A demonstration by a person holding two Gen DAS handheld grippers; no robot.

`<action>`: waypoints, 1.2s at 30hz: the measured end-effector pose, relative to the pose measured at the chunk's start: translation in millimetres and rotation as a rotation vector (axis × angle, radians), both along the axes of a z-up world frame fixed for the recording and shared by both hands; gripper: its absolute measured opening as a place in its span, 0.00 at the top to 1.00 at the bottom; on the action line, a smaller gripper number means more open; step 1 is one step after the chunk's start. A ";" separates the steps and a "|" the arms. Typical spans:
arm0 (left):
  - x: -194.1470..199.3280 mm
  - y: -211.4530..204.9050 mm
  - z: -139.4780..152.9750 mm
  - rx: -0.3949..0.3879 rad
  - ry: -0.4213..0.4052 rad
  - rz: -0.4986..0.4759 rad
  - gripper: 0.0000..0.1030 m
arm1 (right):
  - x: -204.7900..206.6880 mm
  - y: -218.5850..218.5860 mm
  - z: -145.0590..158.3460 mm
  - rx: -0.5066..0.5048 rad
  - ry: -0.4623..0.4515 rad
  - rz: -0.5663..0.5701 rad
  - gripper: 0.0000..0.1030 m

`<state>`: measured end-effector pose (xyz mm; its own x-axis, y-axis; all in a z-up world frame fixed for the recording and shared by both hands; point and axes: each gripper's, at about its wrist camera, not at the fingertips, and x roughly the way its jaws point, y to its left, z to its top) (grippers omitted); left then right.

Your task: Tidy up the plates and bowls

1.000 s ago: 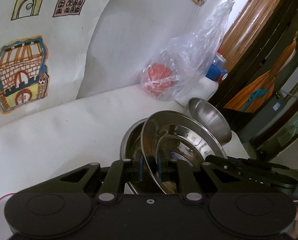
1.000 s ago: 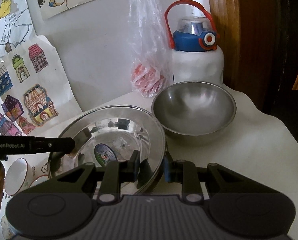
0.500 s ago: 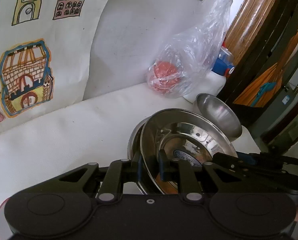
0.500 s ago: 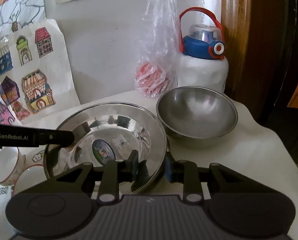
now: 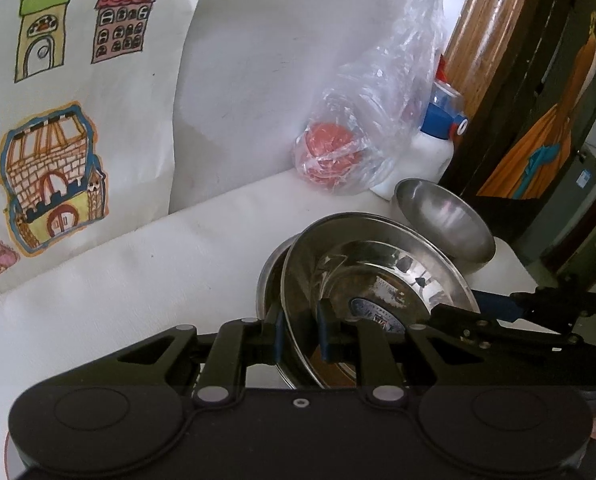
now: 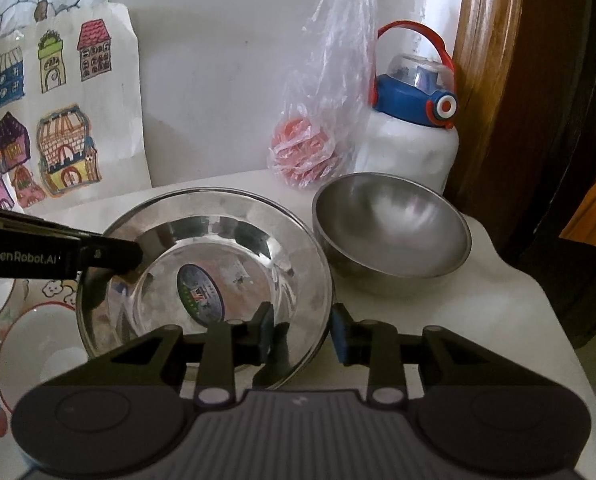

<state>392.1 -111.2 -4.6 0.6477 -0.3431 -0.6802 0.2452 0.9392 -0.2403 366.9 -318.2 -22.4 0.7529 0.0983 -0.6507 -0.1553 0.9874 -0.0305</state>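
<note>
The right hand-held gripper (image 6: 299,330) had spread its fingers off the steel plate (image 6: 234,248), while the left hand-held gripper (image 5: 299,334) stayed clamped on the opposite rim. The plate sat beside the steel bowl (image 6: 391,226) near the table's (image 6: 437,304) right edge, probably placed.

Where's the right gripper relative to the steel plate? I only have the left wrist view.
Observer: The right gripper is open, astride the near rim of the plate. There is a clear gap at its outer pad.
Operator: Anything left of the plate?
Observer: A white bowl with a red rim sits beside it.
Operator: The bottle is hidden behind the bag here.
Observer: The bottle stands upright behind the steel bowl, with its red handle raised.
</note>
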 end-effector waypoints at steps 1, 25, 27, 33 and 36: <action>-0.1 -1.0 -0.2 0.006 -0.001 -0.002 0.82 | 0.0 1.3 -0.3 -0.010 -0.003 0.002 0.67; -5.4 -13.1 -2.6 0.095 -0.075 -0.020 0.79 | -6.4 9.5 -1.1 -0.069 -0.055 0.019 0.64; -5.6 -13.1 -2.6 0.099 -0.078 -0.023 0.79 | -6.6 9.0 -1.3 -0.066 -0.056 0.021 0.63; -5.1 -12.5 -2.8 0.101 -0.080 -0.028 0.79 | -7.4 9.0 -0.9 -0.063 -0.061 0.027 0.60; -6.0 -13.2 -2.3 0.108 -0.084 -0.030 0.78 | -8.5 9.4 -0.3 -0.059 -0.068 0.033 0.56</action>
<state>386.1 -124.4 -6.9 0.6943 -0.2911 -0.6582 0.2887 0.9504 -0.1157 358.3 -308.8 -22.7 0.7928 0.0864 -0.6033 -0.1829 0.9780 -0.1003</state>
